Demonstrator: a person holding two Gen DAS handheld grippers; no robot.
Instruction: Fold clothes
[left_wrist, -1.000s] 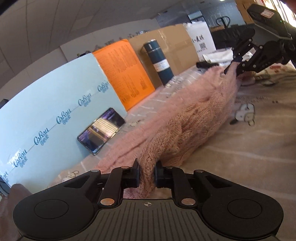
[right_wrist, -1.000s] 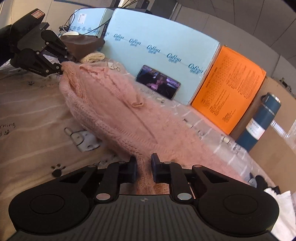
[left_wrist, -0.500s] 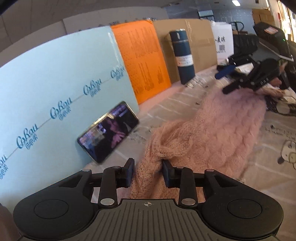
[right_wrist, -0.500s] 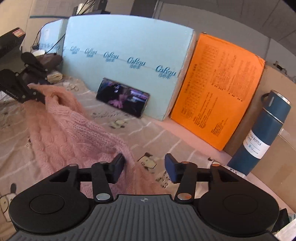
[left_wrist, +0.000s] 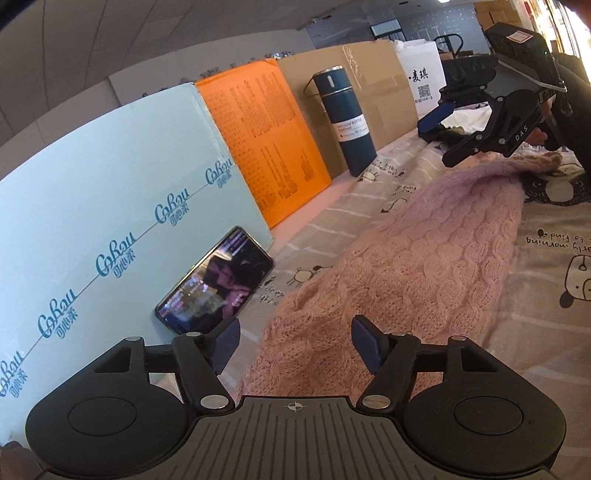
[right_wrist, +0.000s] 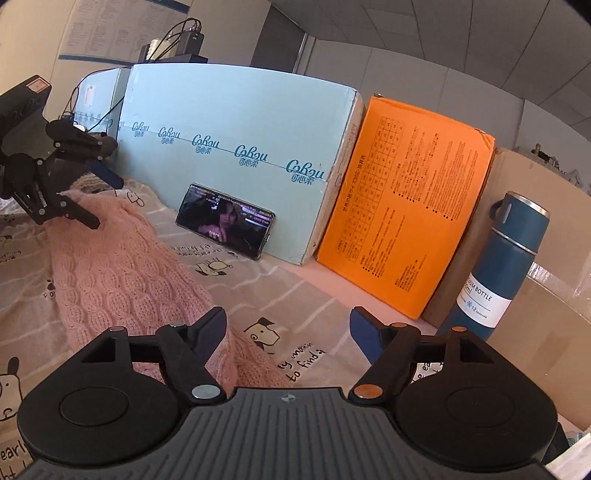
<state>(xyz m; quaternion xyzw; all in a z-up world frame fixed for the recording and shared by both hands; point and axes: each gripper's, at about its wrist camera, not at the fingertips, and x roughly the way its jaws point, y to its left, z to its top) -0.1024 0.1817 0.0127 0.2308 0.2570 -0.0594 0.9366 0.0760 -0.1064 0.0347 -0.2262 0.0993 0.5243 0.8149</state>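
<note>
A pink cable-knit sweater (left_wrist: 424, 266) lies flat in a long band on the cartoon-print sheet (left_wrist: 554, 266). My left gripper (left_wrist: 295, 345) is open and empty, just above the sweater's near end. My right gripper (right_wrist: 288, 328) is open and empty, with the sweater's other end (right_wrist: 122, 269) under its left finger. Each gripper shows in the other's view: the right one (left_wrist: 448, 129) at the sweater's far end, the left one (right_wrist: 99, 197) likewise, both with fingers spread.
Along the back edge stand a light blue box (right_wrist: 236, 147), an orange box (right_wrist: 402, 218), a cardboard box (left_wrist: 354, 92) and a dark blue vacuum bottle (right_wrist: 502, 266). A phone (right_wrist: 225, 225) with a lit screen leans on the blue box.
Both grippers held the sweater's ends lifted a second ago. They lowered it toward the back boxes and opened; the sweater now lies flat, released.
</note>
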